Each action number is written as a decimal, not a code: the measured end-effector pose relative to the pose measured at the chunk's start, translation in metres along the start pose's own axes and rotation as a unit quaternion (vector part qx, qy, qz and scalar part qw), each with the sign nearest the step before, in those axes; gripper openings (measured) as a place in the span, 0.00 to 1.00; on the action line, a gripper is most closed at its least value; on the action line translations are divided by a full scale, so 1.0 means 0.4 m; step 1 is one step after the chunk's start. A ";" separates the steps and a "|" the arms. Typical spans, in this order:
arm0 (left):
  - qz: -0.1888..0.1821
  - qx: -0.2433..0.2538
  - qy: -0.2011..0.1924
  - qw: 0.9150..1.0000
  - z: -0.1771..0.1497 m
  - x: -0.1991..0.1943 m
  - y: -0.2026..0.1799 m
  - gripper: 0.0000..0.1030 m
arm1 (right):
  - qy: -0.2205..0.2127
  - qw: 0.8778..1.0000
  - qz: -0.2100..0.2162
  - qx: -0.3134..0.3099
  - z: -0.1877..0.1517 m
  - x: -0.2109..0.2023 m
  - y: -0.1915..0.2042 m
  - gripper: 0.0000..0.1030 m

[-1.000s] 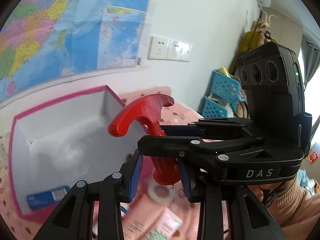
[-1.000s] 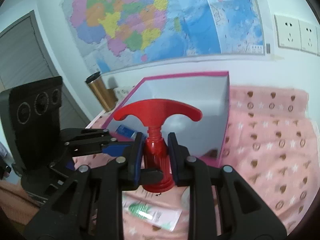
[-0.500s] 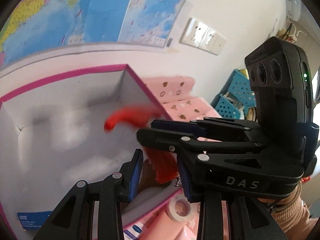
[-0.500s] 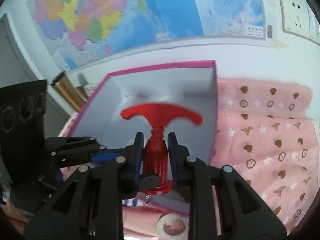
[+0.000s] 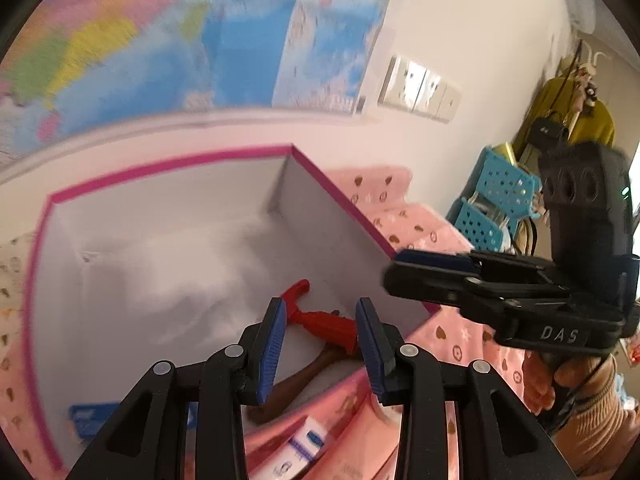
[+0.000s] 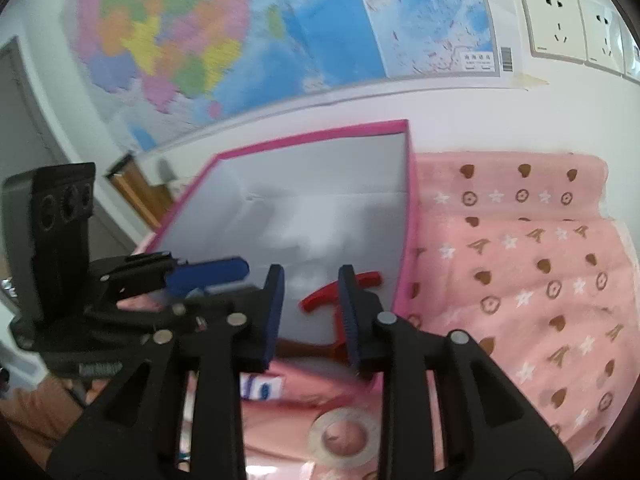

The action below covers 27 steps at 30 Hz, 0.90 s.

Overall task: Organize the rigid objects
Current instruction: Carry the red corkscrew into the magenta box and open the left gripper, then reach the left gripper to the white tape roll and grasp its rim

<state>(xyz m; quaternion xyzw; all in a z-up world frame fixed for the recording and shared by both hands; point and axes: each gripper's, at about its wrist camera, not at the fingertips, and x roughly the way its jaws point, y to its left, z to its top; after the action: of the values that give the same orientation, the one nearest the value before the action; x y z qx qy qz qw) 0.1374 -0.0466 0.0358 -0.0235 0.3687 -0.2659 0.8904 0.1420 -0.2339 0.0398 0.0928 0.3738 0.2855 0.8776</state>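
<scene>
A red T-handled tool lies on the floor of the pink-rimmed white box, near its front right corner. It also shows in the right wrist view, inside the box. My left gripper is open and empty just above the tool. My right gripper is open and empty above the box's near edge; it shows to the right in the left wrist view. A blue packet lies in the box's front left corner.
A pink patterned cloth covers the table. A tape roll and a small white-blue carton lie in front of the box. Blue baskets stand at the far right. A map hangs on the wall behind.
The red tool was held between both grippers above the box. Both have opened and the tool now lies inside the box. The grippers have drawn apart.
</scene>
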 end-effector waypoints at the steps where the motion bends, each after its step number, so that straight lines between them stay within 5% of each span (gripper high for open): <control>1: 0.000 0.001 -0.010 1.000 -0.005 -0.019 0.000 0.37 | -0.004 1.000 0.011 -0.002 -0.011 -0.014 0.006 0.33; 8: 0.014 -0.019 -0.046 0.999 -0.095 -0.153 0.034 0.40 | 0.004 0.997 0.069 -0.013 -0.119 -0.058 0.047 0.40; 16: 0.043 -0.047 -0.004 0.998 -0.216 -0.148 0.065 0.40 | 0.067 0.995 0.070 0.019 -0.247 0.006 0.034 0.40; 27: 0.038 -0.071 0.046 0.996 -0.317 -0.098 0.052 0.40 | 0.110 0.992 0.060 0.021 -0.326 0.042 0.026 0.40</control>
<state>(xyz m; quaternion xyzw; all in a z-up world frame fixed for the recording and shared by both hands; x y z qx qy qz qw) 0.0391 0.0101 -0.0358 -0.0600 0.4281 -0.2060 0.8779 0.0544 -0.2223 -0.0582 0.1015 0.4676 0.3378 0.8105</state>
